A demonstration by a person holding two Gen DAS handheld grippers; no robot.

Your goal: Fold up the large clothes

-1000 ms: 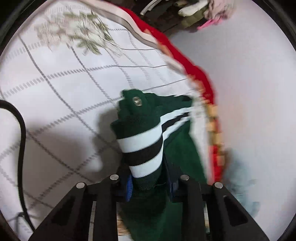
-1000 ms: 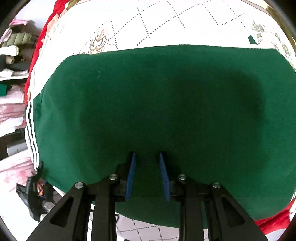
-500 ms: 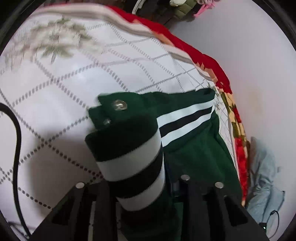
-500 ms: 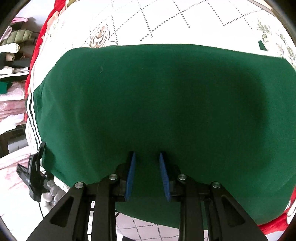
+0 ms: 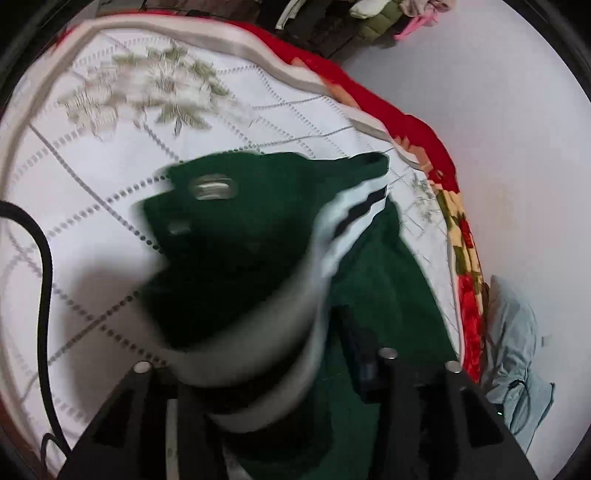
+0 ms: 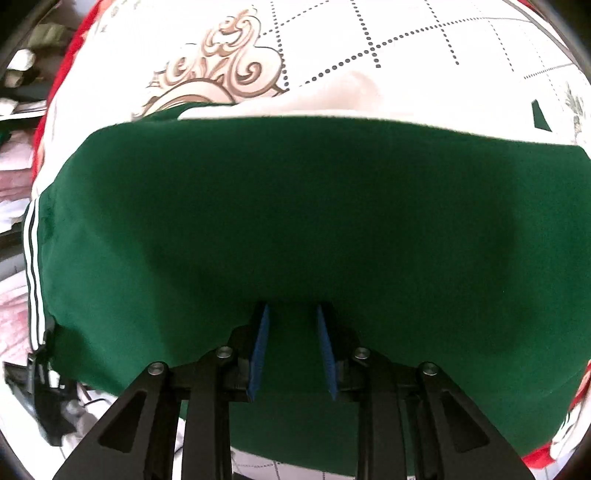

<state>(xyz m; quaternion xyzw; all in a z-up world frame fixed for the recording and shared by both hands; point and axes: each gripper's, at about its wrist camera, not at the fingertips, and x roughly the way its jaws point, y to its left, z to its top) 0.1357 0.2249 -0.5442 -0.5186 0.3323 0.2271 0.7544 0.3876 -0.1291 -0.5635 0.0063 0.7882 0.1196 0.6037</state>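
A dark green garment [image 6: 295, 221] with white and black stripes hangs wide over the white quilted bed cover [image 6: 406, 55]. My right gripper [image 6: 291, 314] points steeply down, its blue pads [image 6: 258, 350] shut on the garment's near edge. In the left wrist view the garment's striped cuff [image 5: 258, 350], with metal snaps [image 5: 210, 186] on the green band above it, is blurred and bunched between the jaws of my left gripper [image 5: 273, 325]. Those jaws are opening. The right pad [image 5: 364, 354] stands clear of the cuff, and the left finger is hidden behind the cloth.
A red flowered blanket [image 5: 406, 122] borders the bed cover [image 5: 110, 166] next to a pale wall. A light-blue cloth [image 5: 517, 350] lies below it. A black cable [image 5: 40, 277] runs at the left. Piled clothes [image 5: 369, 22] sit beyond the bed. A black object [image 6: 37, 391] lies at the lower left.
The left jaws have spread and the striped cuff has slumped to the left, blurred. The right gripper has sunk closer to the bed with the green cloth still in it.
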